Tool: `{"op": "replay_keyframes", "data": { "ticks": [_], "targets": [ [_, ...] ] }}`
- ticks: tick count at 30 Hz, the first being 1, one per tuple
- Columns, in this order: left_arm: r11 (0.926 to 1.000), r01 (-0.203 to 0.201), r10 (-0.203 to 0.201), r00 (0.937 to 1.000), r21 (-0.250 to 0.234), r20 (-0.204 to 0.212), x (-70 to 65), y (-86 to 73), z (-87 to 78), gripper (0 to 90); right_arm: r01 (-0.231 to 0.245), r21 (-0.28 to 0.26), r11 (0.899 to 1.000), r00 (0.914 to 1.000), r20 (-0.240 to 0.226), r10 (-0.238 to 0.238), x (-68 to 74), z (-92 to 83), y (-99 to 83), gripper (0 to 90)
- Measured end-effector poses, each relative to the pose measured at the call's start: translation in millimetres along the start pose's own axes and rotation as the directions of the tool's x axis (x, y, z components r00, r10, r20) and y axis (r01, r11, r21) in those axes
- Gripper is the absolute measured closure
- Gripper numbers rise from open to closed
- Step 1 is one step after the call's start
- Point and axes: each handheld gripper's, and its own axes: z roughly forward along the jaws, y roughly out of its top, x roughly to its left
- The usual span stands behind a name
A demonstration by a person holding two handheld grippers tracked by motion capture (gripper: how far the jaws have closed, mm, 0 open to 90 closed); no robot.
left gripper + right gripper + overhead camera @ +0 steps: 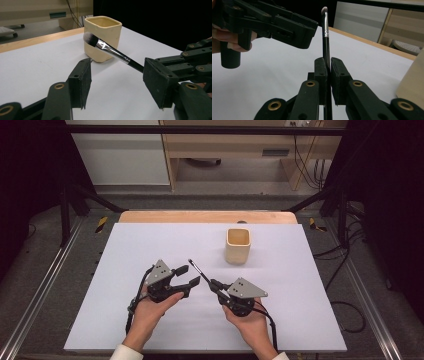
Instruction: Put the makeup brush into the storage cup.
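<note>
R hand-held gripper [326, 75] clamping slim black makeup brush [325, 37], silver ferrule, white-tipped bristles

My two black linkage grippers — left gripper [187, 275], right gripper [214, 284] — grey three-cornered plates on top, brass-coloured pivot pins, matte rectangular pads [83, 82], black cables trailing back, white sleeve cuffs [126, 352] at my wrists

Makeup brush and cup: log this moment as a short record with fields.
held item: makeup brush, black handle, silver ferrule, pale bristles
holder: right tongs, shut on the handle
brush pose: bristle end raised, pointing away from the person
left tongs: open, jaws either side of the brush handle, not pressing it
cup: cream, square, upright, looks empty, apart from both tongs
surface: white board on a wooden table
</note>
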Motion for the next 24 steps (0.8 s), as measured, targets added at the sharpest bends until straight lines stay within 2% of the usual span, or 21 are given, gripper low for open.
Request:
{"op": "replay_keyframes", "data": {
  "ticks": [10,17,24],
  "targets": [
    [0.9994,0.034,-0.034,0.9994,0.007,0.002,1.9,-0.7,0.7,39.9,0.000,0.002,1.000,1.0000,-0.004,0.000,1.5,2.4,-0.5,83.7],
    [0.9969,0.078,-0.078,0.9969,0.004,0.011,2.0,-2.7,3.7,41.2,0.000,0.006,1.000,1.0000,-0.007,0.001,2.0,3.6,-1.2,83.7],
    [0.9957,0.093,-0.093,0.9955,0.000,0.022,1.2,-2.6,6.2,44.2,0.001,0.009,1.000,1.0000,-0.009,-0.001,2.7,4.7,-1.7,83.7]
  ]
}}
